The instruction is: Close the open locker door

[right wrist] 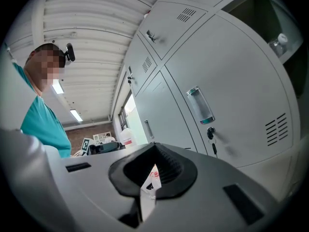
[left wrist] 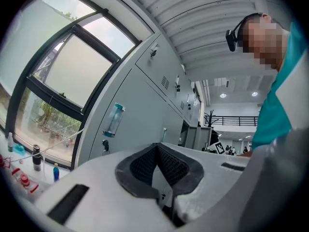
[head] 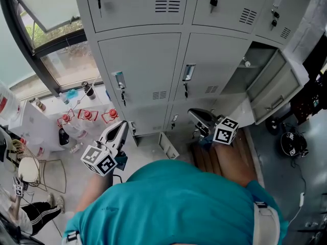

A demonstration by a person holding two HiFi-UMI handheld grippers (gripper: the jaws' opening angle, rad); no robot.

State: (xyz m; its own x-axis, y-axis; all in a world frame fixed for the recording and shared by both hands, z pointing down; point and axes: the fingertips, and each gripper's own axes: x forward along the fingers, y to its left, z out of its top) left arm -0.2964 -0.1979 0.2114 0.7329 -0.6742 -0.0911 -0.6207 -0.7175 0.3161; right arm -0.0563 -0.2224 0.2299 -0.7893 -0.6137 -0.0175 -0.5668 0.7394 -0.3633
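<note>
The white left gripper (head: 121, 128) and the dark right gripper (head: 196, 115) both have their jaws pressed together on nothing, above a narrow strip of floor (head: 148, 143) fronting the grey metal locker bank (head: 140, 70). The open grey locker door (head: 275, 88) juts outward, up and right of the right gripper, well apart.

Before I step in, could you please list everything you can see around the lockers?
Lockers: one bank, grey, straight ahead.
Open locker door: one, grey, far right.
Bottle: one, pale, inside the open compartment.
Keys: several, dark, hanging in door locks.
Window: one, dark-framed, left.
Red-topped items: three, floor by the window.
Shirt: one, teal, on the person.
Left claw: one, white, lower left, shut, empty.
Right claw: one, grey, lower centre, shut, empty.
</note>
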